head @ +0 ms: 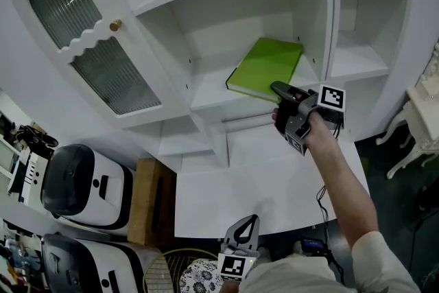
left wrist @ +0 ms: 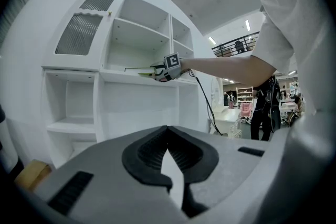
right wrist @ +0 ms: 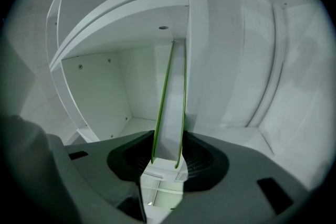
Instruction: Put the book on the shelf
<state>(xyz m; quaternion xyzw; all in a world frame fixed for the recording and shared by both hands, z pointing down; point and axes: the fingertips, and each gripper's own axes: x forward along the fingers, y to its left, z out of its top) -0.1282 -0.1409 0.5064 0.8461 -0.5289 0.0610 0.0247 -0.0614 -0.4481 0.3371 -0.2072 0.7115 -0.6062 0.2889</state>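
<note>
The right claw (right wrist: 168, 159) pinches the near edge of the green book (right wrist: 171, 107), its pads pressed on both covers. The book juts straight ahead from the jaws into an open compartment, over the white shelf (head: 206, 98). Whether it rests on the board cannot be told. Just to the right of the book, ahead of the claw, stands the upright divider (right wrist: 195, 60). The left claw (left wrist: 168, 131) hangs low, well behind and below the right one. Its jaw tips are pressed together with nothing between them, and it faces the same cabinet.
</note>
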